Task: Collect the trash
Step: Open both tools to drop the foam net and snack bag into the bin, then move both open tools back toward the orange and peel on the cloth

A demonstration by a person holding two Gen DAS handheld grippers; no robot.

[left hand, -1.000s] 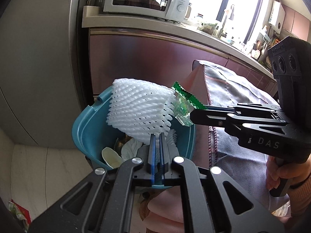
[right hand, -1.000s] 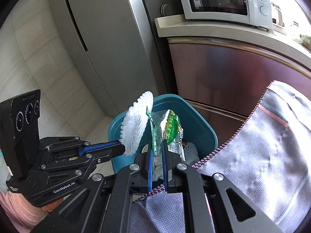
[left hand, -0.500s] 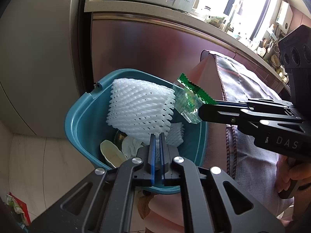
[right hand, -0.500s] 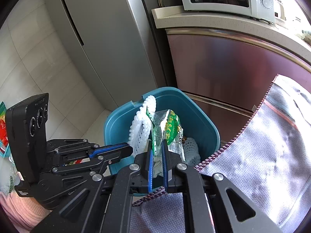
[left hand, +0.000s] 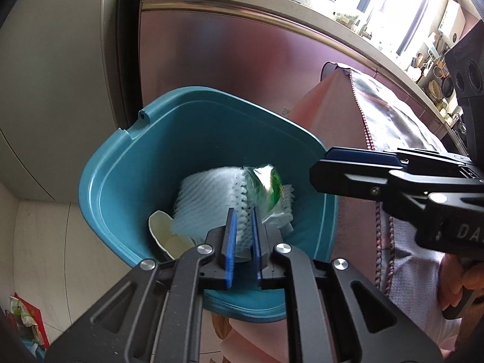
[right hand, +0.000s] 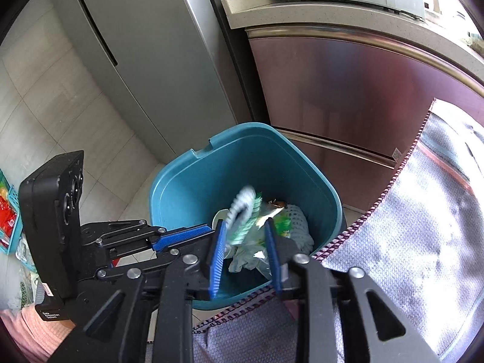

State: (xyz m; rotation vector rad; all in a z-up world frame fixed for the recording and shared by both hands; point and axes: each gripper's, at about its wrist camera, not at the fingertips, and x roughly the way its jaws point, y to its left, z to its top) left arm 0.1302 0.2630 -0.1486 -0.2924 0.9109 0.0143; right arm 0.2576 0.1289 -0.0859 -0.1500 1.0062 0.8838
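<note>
both pieces of trash in the bin

the white foam net (left hand: 208, 202) and the green wrapper (left hand: 269, 187) are blurred inside the teal bin (left hand: 127, 163), above a pale shell-like scrap (left hand: 165, 236) and other rubbish near the bottom; neither touches a finger. the left gripper (left hand: 242, 236) hangs over the near rim with its jaws slightly parted and nothing between them. the right gripper (right hand: 246, 251) hangs over the bin with its jaws wide apart, also empty. judging by this, the drop of these two items looks done. what may be left: colourful packets (left hand: 21, 317) on the floor look like further trash, though blurred
</note>
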